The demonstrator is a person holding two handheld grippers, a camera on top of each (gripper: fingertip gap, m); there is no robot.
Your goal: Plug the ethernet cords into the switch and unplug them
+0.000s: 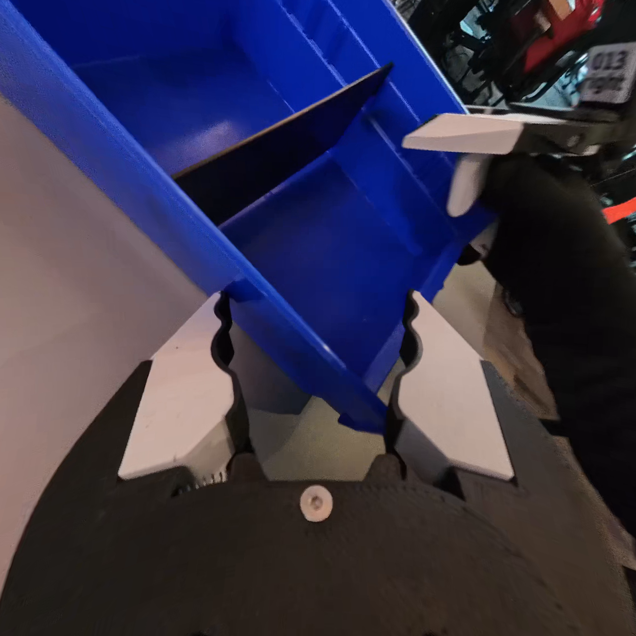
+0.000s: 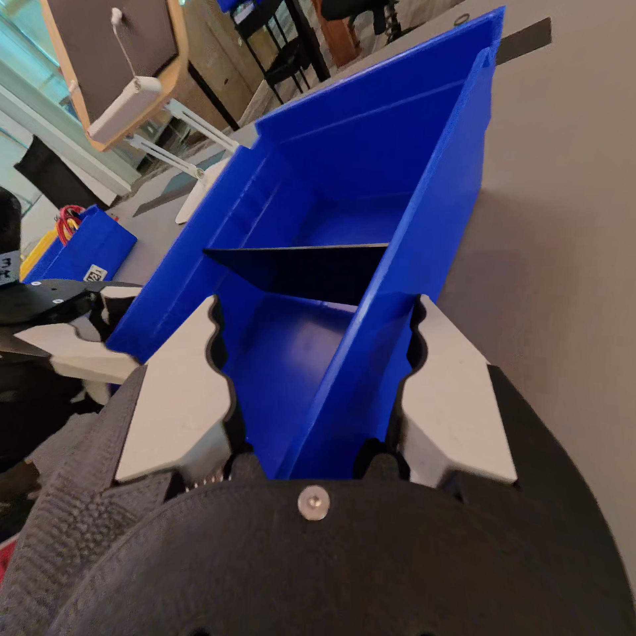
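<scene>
No ethernet cord or switch shows in either view. A large blue bin (image 1: 103, 137) with a black divider (image 1: 275, 144) stands on the grey table. Both compartments that I can see are empty. My left gripper (image 1: 316, 299) is open, with the bin's near corner between its fingers. My right gripper (image 2: 316, 303) is open, with the long wall of the bin (image 2: 430, 206) running between its fingers just past the divider (image 2: 303, 268). The right gripper also shows in the left wrist view (image 1: 457, 165) at the bin's far rim. The left gripper shows in the right wrist view (image 2: 89, 320) by the bin's other corner.
A smaller blue bin (image 2: 86, 247) holding red and yellow wires stands at the far left. A white desk lamp (image 2: 127, 110) is behind it. A black strip (image 2: 526, 38) lies on the table (image 2: 550, 241). A person in dark clothing (image 1: 550, 275) stands at the table edge.
</scene>
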